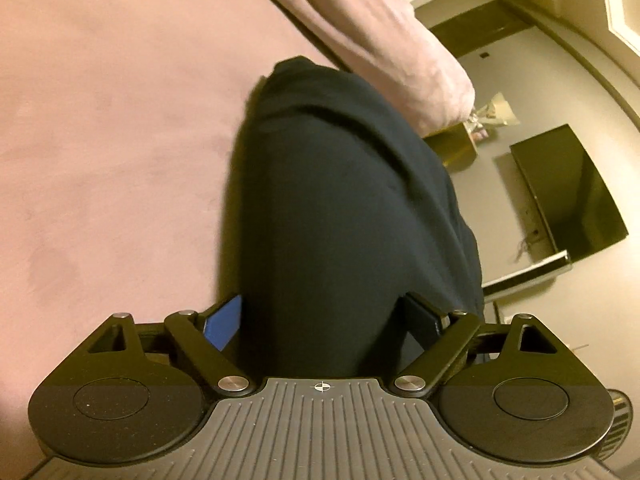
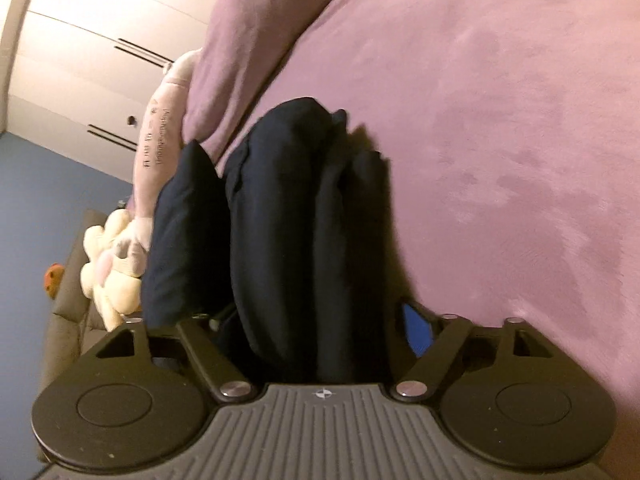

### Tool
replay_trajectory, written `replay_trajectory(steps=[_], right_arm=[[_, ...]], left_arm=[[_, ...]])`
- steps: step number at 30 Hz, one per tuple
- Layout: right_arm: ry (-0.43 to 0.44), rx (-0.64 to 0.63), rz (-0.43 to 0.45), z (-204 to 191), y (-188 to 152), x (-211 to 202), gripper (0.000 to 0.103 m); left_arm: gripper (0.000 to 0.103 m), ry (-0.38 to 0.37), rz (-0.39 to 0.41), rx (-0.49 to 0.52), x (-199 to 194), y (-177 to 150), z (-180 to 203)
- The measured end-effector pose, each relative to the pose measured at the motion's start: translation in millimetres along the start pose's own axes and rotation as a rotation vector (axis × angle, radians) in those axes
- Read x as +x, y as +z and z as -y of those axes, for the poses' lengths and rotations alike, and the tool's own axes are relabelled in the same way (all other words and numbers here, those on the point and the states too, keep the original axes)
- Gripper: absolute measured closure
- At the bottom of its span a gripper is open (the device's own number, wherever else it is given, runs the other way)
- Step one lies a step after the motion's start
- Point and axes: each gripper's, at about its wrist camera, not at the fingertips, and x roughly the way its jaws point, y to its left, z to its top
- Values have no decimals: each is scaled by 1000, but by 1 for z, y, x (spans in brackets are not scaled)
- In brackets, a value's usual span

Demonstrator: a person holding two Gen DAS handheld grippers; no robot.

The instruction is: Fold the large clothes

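Note:
A large dark navy garment (image 1: 340, 208) hangs bunched over the pink bed cover (image 1: 112, 140). In the left wrist view my left gripper (image 1: 322, 320) has its jaws wide apart with a thick fold of the garment filling the gap between the blue pads (image 1: 224, 326). In the right wrist view the same garment (image 2: 296, 240) hangs in long folds, and my right gripper (image 2: 316, 320) also stands wide with cloth bunched between its pads (image 2: 418, 330). Both sets of fingertips are mostly hidden by the cloth.
A pink pillow (image 1: 384, 40) lies at the bed's head. A dark TV screen (image 1: 572, 196) and a shelf stand by the wall. In the right wrist view a plush toy (image 2: 116, 260), white wardrobe doors (image 2: 88, 52) and a blue floor (image 2: 44, 208) show at left.

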Motion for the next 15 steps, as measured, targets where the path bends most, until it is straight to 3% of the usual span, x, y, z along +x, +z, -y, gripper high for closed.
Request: replay_trajectory(steps=[1,4,6,11,15], right_arm=[[21,5,-9,-1,2,3,46],[19,-3,-3,-8,4,8,55],[8,-45,12,-22,3,4,60],[21,-139,25,-62,5,12,62],[73,-147,-24,-93,7,51,64]], left_arm=[[12,-1,-7,0,6,2,-1],[20,-10,2,-12,11,2,0],[32,-4,25,25,4,0,7],[41,-17,57,54,-17,6,21],[41,32,161,98,-52,24,29]])
